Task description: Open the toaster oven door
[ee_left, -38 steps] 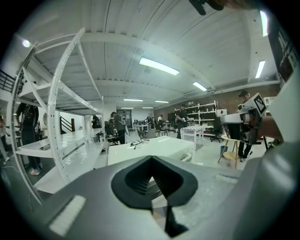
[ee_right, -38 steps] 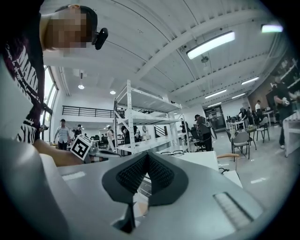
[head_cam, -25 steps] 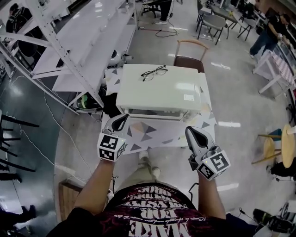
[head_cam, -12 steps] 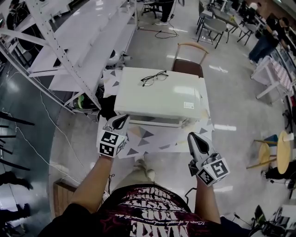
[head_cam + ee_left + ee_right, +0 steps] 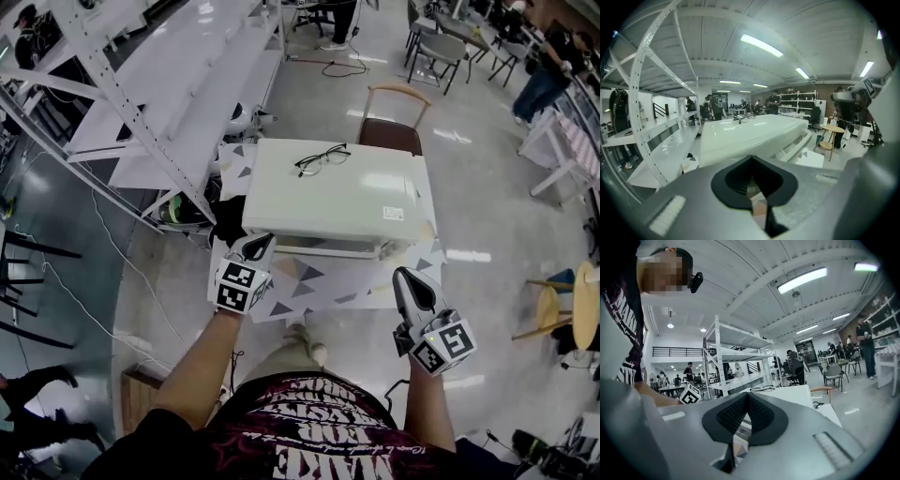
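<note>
Barely shifting since earlier, I'm hovering my left gripper [image 5: 260, 242] and right gripper [image 5: 406, 277], both pressed together and empty, just before the toaster oven [image 5: 333, 199]; its label [image 5: 393, 213] is unreadable.

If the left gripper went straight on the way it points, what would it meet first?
Most likely the toaster oven, at its front left corner, close ahead of the left gripper. Depth is hard to judge from these views.

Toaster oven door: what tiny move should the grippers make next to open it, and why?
Probably open the left gripper and ease it toward the handle bar on the toaster oven front. It and the right gripper are both shut and empty, the door looks closed, and the left is nearer.
</note>
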A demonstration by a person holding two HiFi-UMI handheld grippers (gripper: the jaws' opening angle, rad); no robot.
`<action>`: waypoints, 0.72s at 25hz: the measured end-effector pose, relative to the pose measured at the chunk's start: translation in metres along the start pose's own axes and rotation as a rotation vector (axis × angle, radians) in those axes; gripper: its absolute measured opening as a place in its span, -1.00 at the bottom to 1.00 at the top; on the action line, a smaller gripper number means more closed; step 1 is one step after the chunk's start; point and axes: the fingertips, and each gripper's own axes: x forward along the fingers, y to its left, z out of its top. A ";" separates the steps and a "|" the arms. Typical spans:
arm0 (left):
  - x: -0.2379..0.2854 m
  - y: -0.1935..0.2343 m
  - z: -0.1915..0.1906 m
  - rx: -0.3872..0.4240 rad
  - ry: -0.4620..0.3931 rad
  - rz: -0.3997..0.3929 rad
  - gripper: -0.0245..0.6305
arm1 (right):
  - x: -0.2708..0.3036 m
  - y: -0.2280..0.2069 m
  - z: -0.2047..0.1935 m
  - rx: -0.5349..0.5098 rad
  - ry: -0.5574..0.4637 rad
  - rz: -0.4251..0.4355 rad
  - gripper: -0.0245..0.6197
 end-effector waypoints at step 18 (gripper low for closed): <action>-0.009 -0.024 -0.018 0.075 0.093 -0.023 -0.93 | -0.007 0.008 0.001 0.010 -0.003 0.006 -0.85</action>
